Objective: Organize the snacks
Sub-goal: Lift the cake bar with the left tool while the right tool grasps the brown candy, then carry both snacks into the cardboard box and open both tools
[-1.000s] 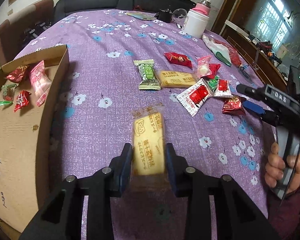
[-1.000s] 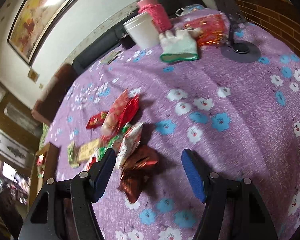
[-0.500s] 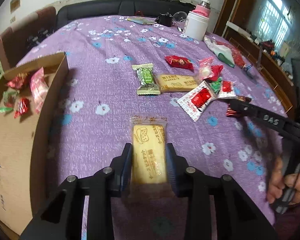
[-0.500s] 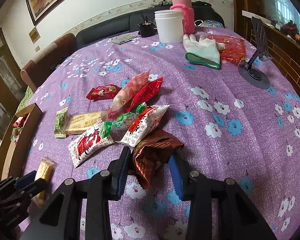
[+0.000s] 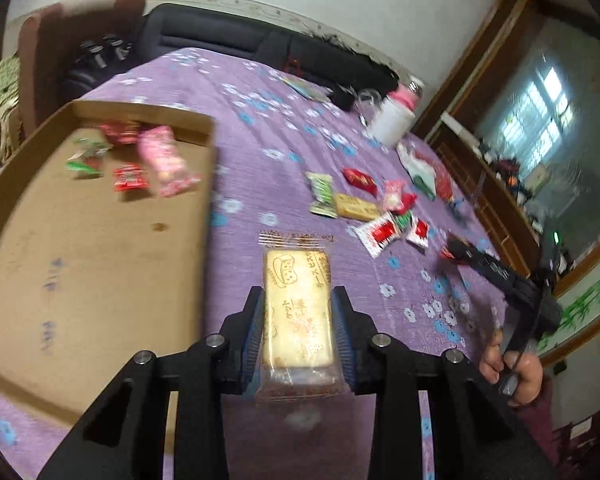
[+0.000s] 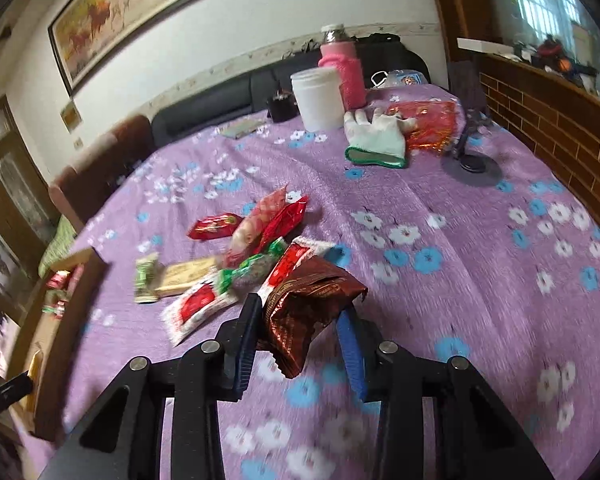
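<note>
Lying nearby: cardboard box [image 5: 100,248], loose snacks [image 5: 364,208]

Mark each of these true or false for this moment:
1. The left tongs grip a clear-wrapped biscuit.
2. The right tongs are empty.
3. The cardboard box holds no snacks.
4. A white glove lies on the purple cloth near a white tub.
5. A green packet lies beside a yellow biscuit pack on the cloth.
1. True. The left tongs are shut on the biscuit.
2. False. The right tongs hold a brown foil packet.
3. False. The cardboard box already contains several snacks, including a pink packet.
4. True. The white glove lies by the white tub.
5. True. The green packet lies next to the yellow biscuit pack.
</note>
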A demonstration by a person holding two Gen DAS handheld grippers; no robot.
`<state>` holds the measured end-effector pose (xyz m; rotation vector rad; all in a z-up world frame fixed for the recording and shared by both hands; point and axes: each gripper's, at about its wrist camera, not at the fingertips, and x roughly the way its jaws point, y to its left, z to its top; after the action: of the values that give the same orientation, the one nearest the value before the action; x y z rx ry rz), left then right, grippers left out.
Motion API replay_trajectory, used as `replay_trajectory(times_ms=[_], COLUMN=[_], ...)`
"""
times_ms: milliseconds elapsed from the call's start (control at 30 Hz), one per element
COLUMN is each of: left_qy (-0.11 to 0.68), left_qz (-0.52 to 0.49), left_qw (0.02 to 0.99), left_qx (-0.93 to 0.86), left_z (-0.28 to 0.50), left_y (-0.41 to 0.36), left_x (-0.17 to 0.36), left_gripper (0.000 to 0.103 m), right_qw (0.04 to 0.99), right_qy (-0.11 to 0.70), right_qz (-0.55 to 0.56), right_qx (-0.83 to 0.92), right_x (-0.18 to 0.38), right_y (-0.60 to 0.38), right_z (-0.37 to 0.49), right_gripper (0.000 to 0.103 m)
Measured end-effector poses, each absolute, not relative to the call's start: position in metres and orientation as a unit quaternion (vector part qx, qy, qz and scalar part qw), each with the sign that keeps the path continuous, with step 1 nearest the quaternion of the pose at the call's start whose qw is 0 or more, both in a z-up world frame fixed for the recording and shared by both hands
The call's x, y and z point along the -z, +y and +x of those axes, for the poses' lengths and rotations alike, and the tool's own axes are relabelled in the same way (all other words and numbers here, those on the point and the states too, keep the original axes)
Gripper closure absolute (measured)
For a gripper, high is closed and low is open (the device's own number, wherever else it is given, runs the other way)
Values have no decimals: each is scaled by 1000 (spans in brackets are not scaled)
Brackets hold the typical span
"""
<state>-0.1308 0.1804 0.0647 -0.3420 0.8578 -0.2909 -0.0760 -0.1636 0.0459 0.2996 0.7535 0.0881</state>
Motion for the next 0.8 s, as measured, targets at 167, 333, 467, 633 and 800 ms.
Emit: replay_trajectory(times_ms=[167, 333, 467, 633, 800], left_qy=[403, 413, 419, 440, 462], left_qz=[-174, -182, -171, -185, -185], left_qw=[894, 892, 892, 879, 867], left_qx=[93, 38, 13, 7, -2], left_z=[-141, -134, -116, -75, -30], left_y=[238, 292, 320, 342, 349], left_x=[-72, -73, -75, -71, -57], left_gripper=[71, 71, 70, 70, 70], right_qw=[912, 902, 889, 873, 850], right_qy=[377, 386, 395, 402, 426], right_qz=[139, 111, 80, 28, -2], right_qx=[-87, -156, -218, -276, -309], right_x=[-60, -79, -94, -99, -89], right_y=[-139, -82, -15, 71, 136], right_z=[-92, -81, -68, -59, -40], right_gripper=[63, 62, 62, 62, 62])
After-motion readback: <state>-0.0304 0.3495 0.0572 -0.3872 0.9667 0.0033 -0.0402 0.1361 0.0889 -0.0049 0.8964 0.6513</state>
